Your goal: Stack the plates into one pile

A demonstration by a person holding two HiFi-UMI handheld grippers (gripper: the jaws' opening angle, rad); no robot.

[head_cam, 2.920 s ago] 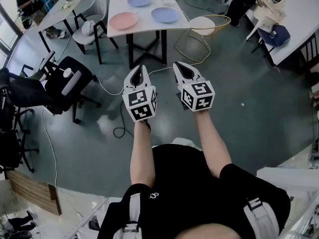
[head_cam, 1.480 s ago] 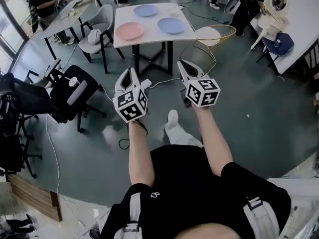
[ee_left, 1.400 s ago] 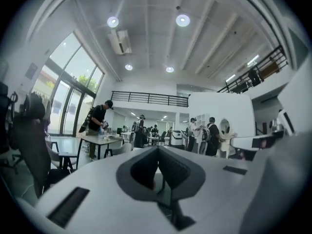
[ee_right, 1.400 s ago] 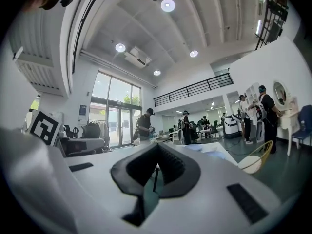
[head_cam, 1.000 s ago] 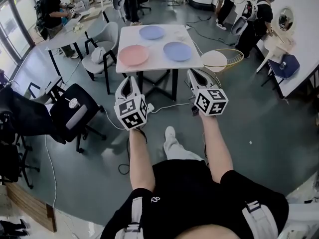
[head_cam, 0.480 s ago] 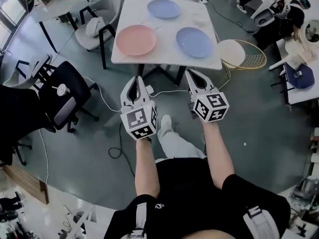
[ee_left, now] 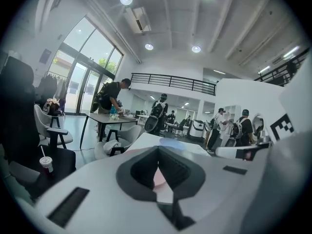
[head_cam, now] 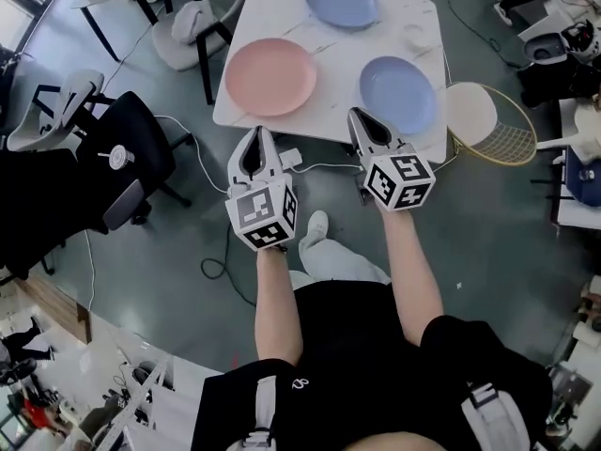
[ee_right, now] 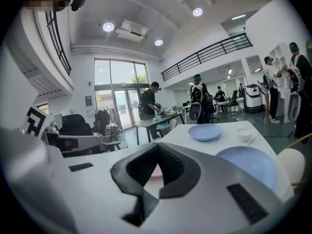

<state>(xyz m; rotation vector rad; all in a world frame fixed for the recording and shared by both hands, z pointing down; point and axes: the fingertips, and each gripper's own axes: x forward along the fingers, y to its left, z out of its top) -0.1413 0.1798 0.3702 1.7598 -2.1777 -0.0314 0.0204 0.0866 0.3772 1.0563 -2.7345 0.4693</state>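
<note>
Plates [head_cam: 270, 76] lie unstacked on table [head_cam: 336, 59] beside wire basket [head_cam: 512, 139].

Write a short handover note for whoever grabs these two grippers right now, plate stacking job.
Left gripper: shut, empty, near the round pink plate.
Right gripper: shut, empty, near the closer round blue plate.
Second round blue plate lies farther back on the white table.
Done: nothing; all three plates lie apart.
Left: stack them into one pile.
</note>
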